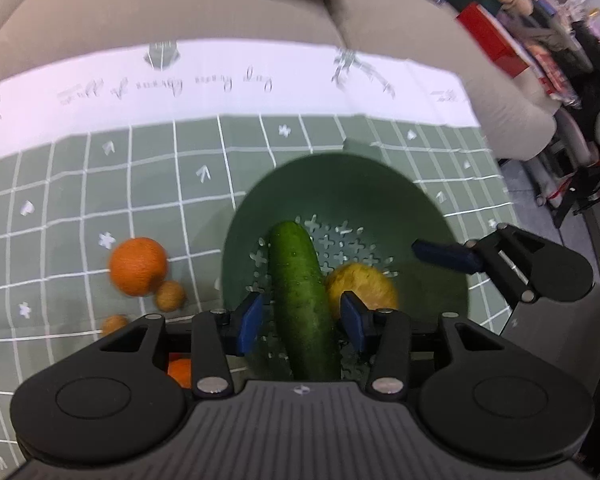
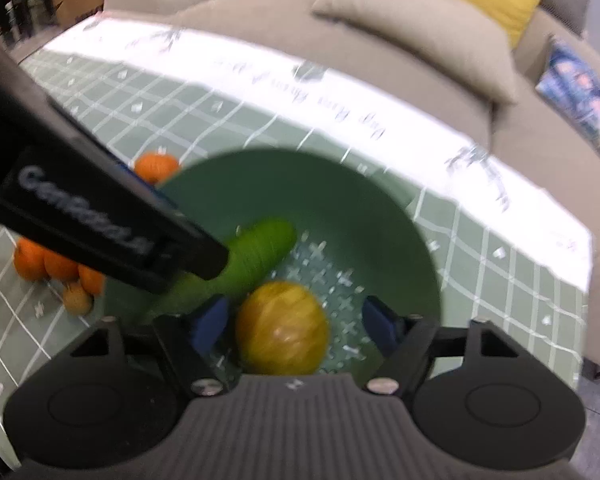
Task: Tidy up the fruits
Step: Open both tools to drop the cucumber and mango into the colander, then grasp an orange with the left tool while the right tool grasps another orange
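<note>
Left wrist only: oranges point(image 1: 138, 266) beside colander point(image 1: 439, 216).

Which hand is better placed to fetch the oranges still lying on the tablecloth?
Probably the left. The oranges lie outside the bowl on the side of the left gripper, whose jaws stand open around the cucumber.

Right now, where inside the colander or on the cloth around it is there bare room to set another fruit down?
Inside the green colander, the perforated floor beyond the cucumber and yellow fruit is bare. The checked cloth between the colander and the white border is also free. It is crowded on the cloth beside the colander, around the oranges.
</note>
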